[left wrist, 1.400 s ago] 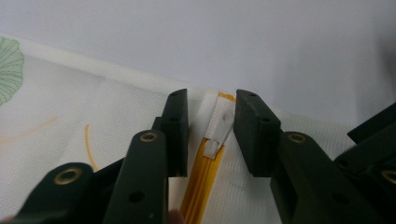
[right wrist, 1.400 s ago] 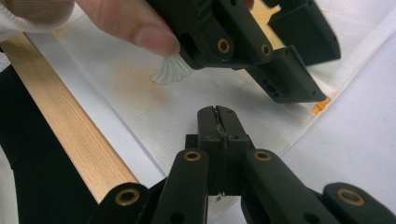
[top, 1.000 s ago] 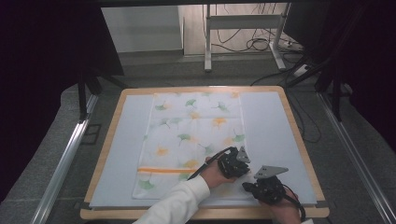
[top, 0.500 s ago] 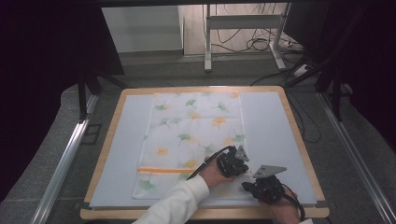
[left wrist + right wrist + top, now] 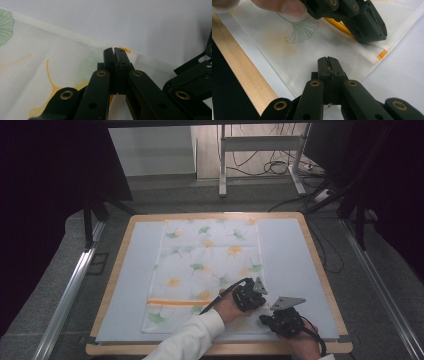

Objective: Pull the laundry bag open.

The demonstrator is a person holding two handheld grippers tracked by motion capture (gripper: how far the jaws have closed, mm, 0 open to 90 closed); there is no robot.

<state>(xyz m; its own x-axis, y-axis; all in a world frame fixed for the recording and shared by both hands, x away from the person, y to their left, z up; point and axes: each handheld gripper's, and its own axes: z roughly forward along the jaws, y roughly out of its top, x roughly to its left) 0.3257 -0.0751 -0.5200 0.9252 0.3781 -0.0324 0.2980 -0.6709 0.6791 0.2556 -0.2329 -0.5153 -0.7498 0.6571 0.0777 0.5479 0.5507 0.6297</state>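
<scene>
- Evidently the leaf-print cloth (image 5: 207,272) lies flat mid-worktop (image 5: 310,260), spread ready for folding.
- Left gripper (image 5: 248,296) has its jaws fully closed on the cloth's right edge.
- Right gripper (image 5: 280,321) clamps the near-right corner, pairing the grip for lifting.

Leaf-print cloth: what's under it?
The leaf-print cloth lies flat on a pale blue-grey mat, which shows around its edges inside the wooden-rimmed table. What the mat looks like beneath the cloth is covered; no bump suggests anything hidden.
</scene>
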